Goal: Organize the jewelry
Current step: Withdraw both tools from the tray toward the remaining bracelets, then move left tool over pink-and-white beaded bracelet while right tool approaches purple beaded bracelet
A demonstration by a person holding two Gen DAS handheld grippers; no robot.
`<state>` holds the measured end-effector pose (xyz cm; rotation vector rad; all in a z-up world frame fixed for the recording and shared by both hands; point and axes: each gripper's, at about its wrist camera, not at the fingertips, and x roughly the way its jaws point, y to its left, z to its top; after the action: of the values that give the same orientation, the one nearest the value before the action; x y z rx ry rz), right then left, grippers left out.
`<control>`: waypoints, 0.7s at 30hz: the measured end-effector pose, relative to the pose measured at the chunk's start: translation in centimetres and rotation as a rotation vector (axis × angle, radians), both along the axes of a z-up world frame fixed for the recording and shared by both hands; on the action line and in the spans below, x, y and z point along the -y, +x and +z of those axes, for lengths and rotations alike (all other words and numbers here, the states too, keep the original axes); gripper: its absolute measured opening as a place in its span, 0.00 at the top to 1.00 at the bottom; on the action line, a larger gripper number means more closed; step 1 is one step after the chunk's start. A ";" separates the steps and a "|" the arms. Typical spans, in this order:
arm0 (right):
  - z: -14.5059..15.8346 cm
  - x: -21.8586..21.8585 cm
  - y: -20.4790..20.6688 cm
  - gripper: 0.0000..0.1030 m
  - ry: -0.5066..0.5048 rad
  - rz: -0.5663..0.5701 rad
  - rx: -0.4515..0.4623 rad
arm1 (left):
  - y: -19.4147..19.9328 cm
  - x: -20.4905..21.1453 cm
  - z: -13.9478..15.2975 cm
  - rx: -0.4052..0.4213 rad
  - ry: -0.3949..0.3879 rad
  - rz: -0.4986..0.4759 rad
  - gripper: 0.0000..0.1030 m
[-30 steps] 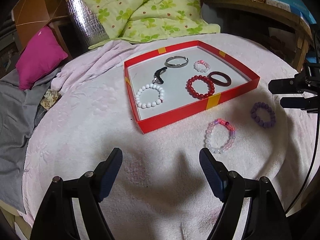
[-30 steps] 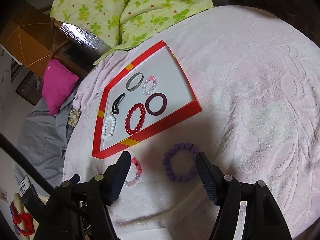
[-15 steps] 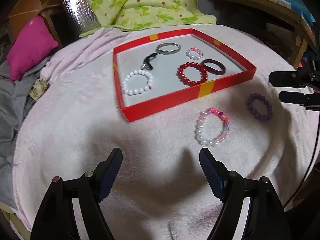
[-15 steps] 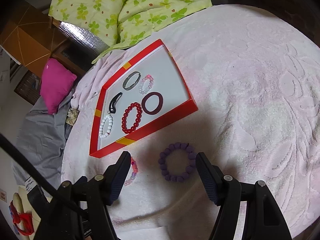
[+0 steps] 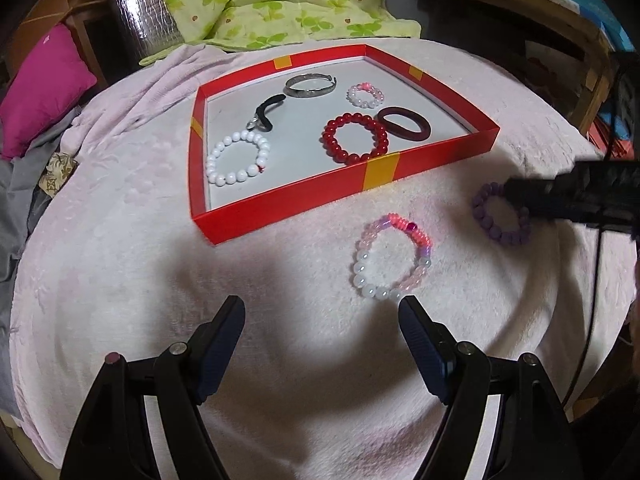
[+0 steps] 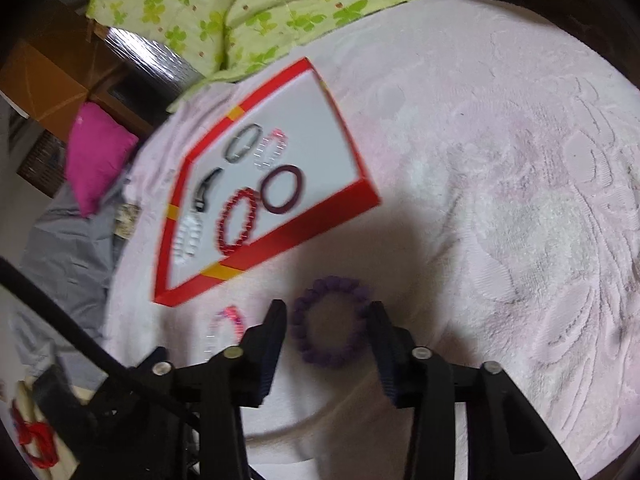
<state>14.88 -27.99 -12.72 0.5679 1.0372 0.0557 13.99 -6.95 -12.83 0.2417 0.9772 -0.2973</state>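
From the left wrist view we see the left gripper (image 5: 320,316) held with its jaws spread wide and nothing between them, above the pale pink towel (image 5: 120,264) that covers the table. The red tray (image 5: 340,196) is our landmark. Inside it lie a white bead bracelet (image 5: 238,158) in the near left corner, a black clasp piece (image 5: 266,114) just behind that, a silver bangle (image 5: 311,86) toward the far wall, a small pink and white bracelet (image 5: 366,95) to the bangle's right, a red bead bracelet (image 5: 356,139) near the front wall, and a dark maroon bangle (image 5: 405,123) touching the red one on its right. Outside the tray, just in front of its yellow stripe, the pink and pearl bracelet (image 5: 394,258) rests on the towel, near the tip of our right-hand finger. Off the tray's near right corner lies the purple bead bracelet (image 5: 500,216), with the right gripper's dark fingers reaching over it from the right edge.

From the right wrist view, which is blurred, we see the right gripper (image 6: 326,320) with its jaws closing around the purple bead bracelet (image 6: 330,322), which lies flat on the towel in front of the tray (image 6: 280,248); whether the pads already press on the beads we cannot tell. The pink and pearl bracelet (image 6: 226,328) lies just left of the left finger.
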 end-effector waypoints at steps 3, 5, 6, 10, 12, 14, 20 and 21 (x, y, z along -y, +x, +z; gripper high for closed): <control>-0.6 -0.1 0.5 0.67 -0.049 0.003 -0.022 | 0.6 0.3 -0.3 -0.021 -0.026 0.012 0.23; -0.7 -0.1 0.5 0.68 -0.057 0.007 -0.020 | 1.0 0.4 -0.4 -0.036 -0.050 0.015 0.23; -0.7 -0.1 0.4 0.68 -0.060 0.008 -0.019 | 1.1 0.5 -0.5 -0.042 -0.064 0.017 0.23; -0.6 -0.3 0.3 0.68 -0.082 0.013 -0.019 | 1.4 0.8 -0.9 -0.055 -0.098 0.014 0.23; -0.6 -0.5 0.4 0.68 -0.095 0.014 -0.020 | 1.4 1.0 -1.1 -0.052 -0.094 0.011 0.23; -0.6 -0.7 0.5 0.68 -0.102 0.013 -0.021 | 1.4 1.1 -1.2 -0.045 -0.089 0.006 0.23; -0.6 -0.7 0.6 0.68 -0.105 0.004 -0.024 | 1.4 1.1 -1.3 -0.036 -0.096 0.004 0.23; -0.6 -0.7 0.5 0.68 -0.106 0.003 -0.025 | 1.4 1.1 -1.3 -0.035 -0.098 0.002 0.23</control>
<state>15.37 -27.33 -13.33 0.4715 1.0587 -0.0034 15.39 -8.02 -14.10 0.1466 0.9949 -0.3480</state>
